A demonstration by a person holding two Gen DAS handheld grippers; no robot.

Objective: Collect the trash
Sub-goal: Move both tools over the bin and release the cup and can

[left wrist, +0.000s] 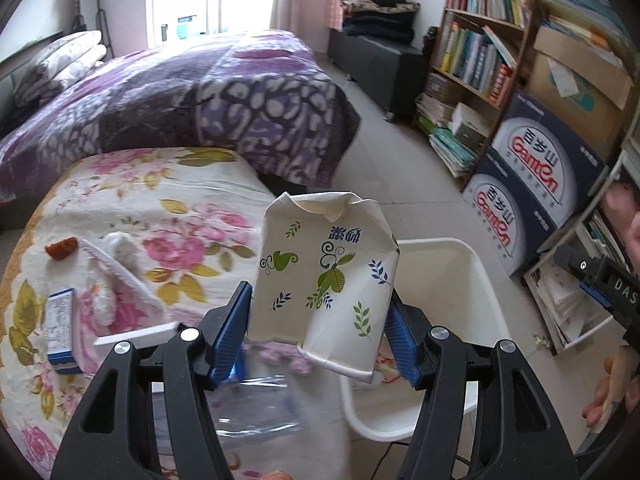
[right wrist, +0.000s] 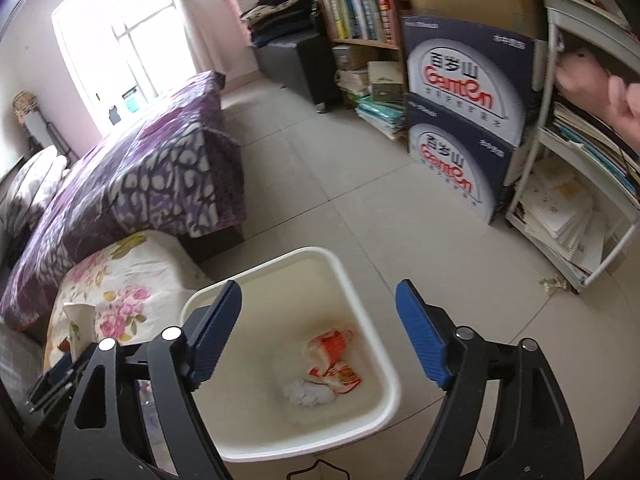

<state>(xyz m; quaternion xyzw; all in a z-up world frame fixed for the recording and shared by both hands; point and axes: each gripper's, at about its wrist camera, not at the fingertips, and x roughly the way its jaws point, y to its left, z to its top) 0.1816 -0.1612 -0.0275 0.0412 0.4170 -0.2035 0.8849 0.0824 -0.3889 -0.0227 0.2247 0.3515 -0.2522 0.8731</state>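
Left gripper: jaws clamped on the crushed paper cup, lifted off the bed so it can cross to the bin at 3 o'clock. Right gripper: jaws apart, empty, above the bin holding a wrapper, probably just dropped.

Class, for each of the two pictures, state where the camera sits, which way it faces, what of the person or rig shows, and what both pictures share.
Left wrist: sits behind the left gripper, facing over the floral bedspread toward the bookshelf; its blue pads clamp a crushed paper cup; the right gripper shows at the right edge.
Right wrist: sits behind the right gripper, open, tilted down into the white trash bin holding an orange wrapper; a hand shows at the right edge.
Shared: bin, purple blanket, Ganten boxes, cup.
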